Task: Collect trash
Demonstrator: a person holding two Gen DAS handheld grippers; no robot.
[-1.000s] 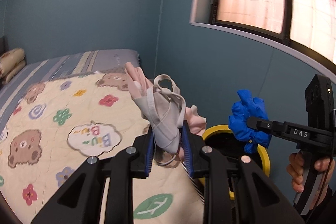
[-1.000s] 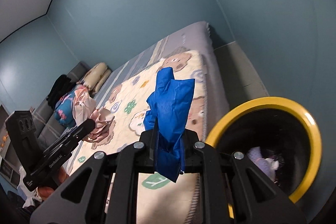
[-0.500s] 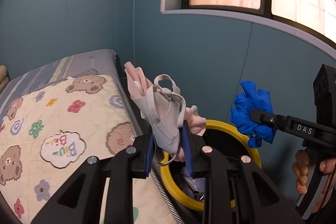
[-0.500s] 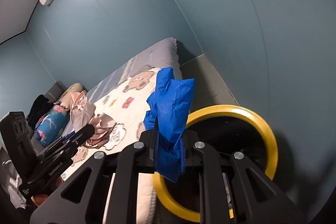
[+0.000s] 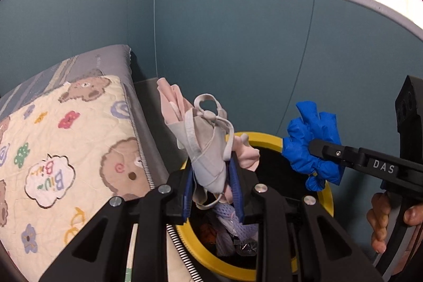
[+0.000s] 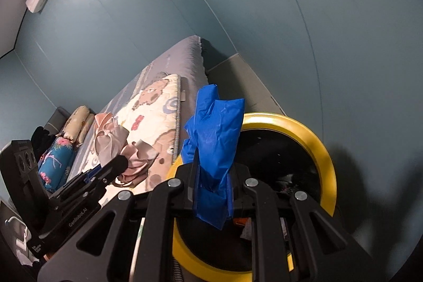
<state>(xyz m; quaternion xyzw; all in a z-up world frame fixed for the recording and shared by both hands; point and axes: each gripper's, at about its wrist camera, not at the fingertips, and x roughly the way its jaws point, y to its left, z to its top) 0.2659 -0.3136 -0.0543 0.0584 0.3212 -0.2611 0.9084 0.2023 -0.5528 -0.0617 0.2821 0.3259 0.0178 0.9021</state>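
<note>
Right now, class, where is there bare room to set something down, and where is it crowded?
Free: the quilt on the bed, and the grey floor strip between bed and wall. Crowded: the yellow-rimmed bin, already holding trash.

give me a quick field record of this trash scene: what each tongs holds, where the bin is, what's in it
left tongs: shut on pink and grey cloth bundle, above the bin's near-left rim
right tongs: shut on crumpled blue plastic, over the bin's edge
bin: round, yellow rim, black inside, on the floor beside the bed
bin contents: some trash already inside, including pale purple mesh
bed cover: cream quilt with bears and flowers
release: not yet done, both items gripped
</note>
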